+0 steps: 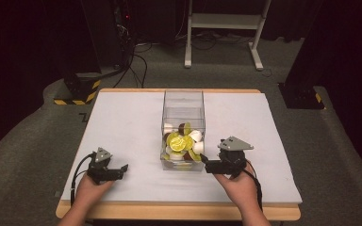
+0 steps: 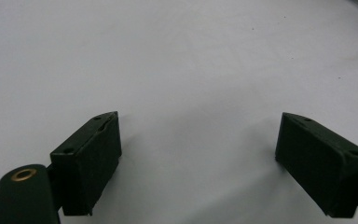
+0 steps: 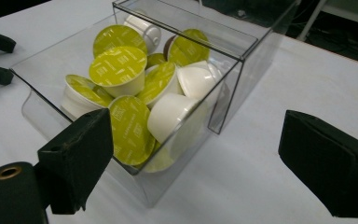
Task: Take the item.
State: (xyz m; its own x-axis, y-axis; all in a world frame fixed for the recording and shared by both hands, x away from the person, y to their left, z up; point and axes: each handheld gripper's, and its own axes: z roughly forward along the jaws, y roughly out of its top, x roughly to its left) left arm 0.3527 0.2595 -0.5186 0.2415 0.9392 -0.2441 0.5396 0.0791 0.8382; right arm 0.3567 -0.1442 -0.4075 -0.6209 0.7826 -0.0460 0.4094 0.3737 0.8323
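Tabletop (image 1: 122, 122) carries a clear plastic box (image 1: 183, 101) of coffee capsules (image 1: 180, 141) at its centre; lower capsules are hidden. Right gripper (image 1: 207, 165), fingers spread, sits beside it; left gripper (image 1: 120, 169), fingers spread, rests apart.

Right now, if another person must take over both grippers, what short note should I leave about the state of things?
Left gripper: jaws open, holding nothing, low over the bare white table, left of the box.
Right gripper: jaws open, holding nothing, at the near right corner of the clear box, aimed at it.
Capsules: a pile of white and brown ones, many with green lids, in the near, open part of the box. The far part looks empty.
Done: no capsule lies outside the box.
Left: probably the first pick, likely with the right gripper, since it is closest.
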